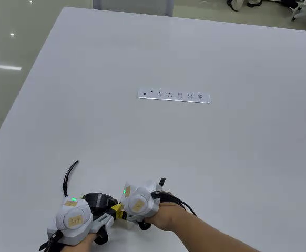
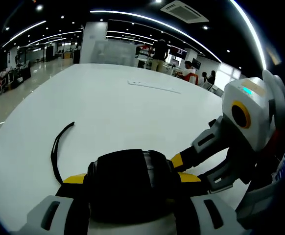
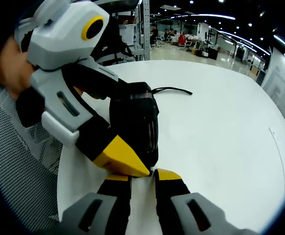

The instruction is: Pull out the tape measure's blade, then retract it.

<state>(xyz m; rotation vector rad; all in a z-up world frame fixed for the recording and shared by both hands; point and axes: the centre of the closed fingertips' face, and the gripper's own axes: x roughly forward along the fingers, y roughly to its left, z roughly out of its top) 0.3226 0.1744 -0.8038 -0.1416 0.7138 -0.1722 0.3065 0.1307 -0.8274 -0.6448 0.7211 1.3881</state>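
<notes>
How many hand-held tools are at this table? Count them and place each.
2. The left white-and-grey tool clamps the black round tape measure near the white table's near edge; the right tool, tips together, meets the measure's side.

l tool [image 2: 132,178], r tool [image 3: 145,175]: white-grey shells, black jaws, yellow tips, green leds

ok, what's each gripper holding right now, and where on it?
Left gripper clamps the tape measure by the sides of its black case. Right gripper is closed at the case's edge; whether it pinches the blade tip cannot be told.
</notes>
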